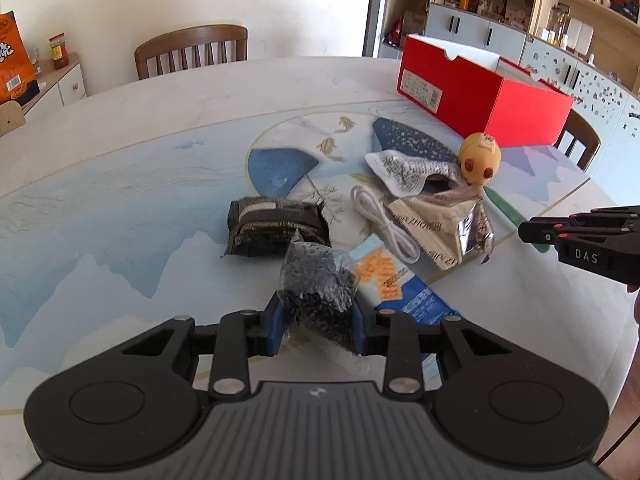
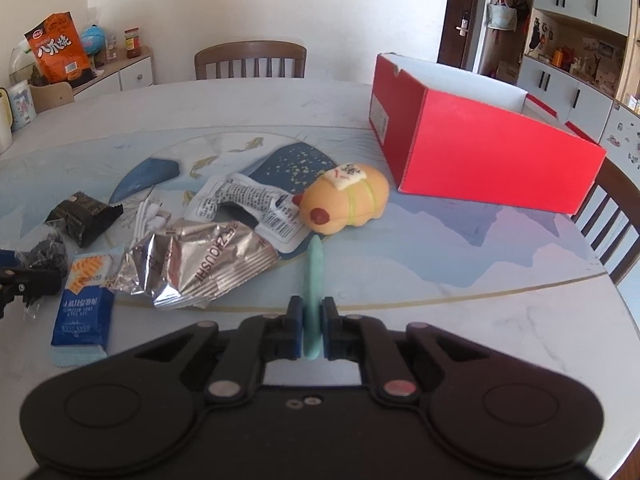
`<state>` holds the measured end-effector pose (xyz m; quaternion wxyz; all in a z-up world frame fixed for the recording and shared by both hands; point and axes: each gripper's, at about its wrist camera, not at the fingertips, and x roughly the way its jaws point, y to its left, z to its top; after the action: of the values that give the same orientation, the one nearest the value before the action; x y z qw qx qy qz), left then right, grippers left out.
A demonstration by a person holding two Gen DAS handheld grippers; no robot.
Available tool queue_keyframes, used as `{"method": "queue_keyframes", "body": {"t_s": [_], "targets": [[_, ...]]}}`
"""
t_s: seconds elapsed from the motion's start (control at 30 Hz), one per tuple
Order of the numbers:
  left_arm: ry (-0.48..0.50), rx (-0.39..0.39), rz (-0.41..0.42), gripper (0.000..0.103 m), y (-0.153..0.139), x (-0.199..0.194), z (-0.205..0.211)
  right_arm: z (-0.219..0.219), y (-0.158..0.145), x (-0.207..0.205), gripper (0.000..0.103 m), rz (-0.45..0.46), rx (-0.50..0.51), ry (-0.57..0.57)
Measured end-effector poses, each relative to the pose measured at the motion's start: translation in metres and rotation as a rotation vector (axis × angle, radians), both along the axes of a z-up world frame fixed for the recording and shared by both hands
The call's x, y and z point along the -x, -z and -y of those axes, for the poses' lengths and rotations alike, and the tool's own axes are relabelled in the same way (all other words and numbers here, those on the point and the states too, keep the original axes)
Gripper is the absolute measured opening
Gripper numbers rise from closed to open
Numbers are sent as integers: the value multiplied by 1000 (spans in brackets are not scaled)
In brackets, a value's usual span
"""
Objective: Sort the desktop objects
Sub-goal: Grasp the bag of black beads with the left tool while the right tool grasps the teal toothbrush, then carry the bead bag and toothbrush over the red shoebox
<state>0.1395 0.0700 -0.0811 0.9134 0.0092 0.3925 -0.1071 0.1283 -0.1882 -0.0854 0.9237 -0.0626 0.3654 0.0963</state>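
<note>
Clutter sits at the middle of the tabletop, a pale surface printed with blue mountains and fish. In the left wrist view, low in the frame, the left tool is pinching a clear bag of black bits between its blue pads, the bag bulging up past the fingers. Just behind the bag, toward mid-frame, lies a dark wrapped packet. To the bag's right lies a blue and orange snack packet, partly under it. Further right are a coiled white cable and a crumpled silver foil wrapper, with a white printed pouch above them. A yellow squishy toy rests against that pouch. In the upper right of the frame stands an open red box, well apart from the pile.

In the right wrist view, the right tool at lower centre is pressed onto a thin pale green stick, which runs up the frame toward the yellow toy. The stick's far tip lies near the toy; whether they touch cannot be told. The red box fills the upper right of this view. A wooden chair stands behind the tabletop at upper centre.
</note>
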Motion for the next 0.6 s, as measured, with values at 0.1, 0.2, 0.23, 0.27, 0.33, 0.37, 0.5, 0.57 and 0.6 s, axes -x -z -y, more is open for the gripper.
{"method": "queue_keyframes", "body": {"t_s": [0.1,0.2,0.23,0.27,0.33,0.37,0.5,0.57,0.6], "targets": [[3,17,13,31,-7,1,0,3,-5,2,8,5,-4,13],[15,22,32,31,-15,2,3,6,-10,4,8,11,-13,22],[18,26,35,31,-18,2,4,7,-12,5,8,13,-14,25],[20,28,37,31,-20,2,6,8,-14,5,8,15,-15,29],[22,34,38,31,-24,2,8,9,-17,6,8,17,-21,34],[25,40,36,31,-25,2,9,10,-18,7,8,19,-23,36],[37,41,39,31,-32,2,14,13,-27,9,8,20,-34,44],[44,41,43,31,-36,3,17,14,-32,10,8,24,-42,50],[48,43,43,31,-37,3,19,15,-35,11,8,25,-46,54]]}}
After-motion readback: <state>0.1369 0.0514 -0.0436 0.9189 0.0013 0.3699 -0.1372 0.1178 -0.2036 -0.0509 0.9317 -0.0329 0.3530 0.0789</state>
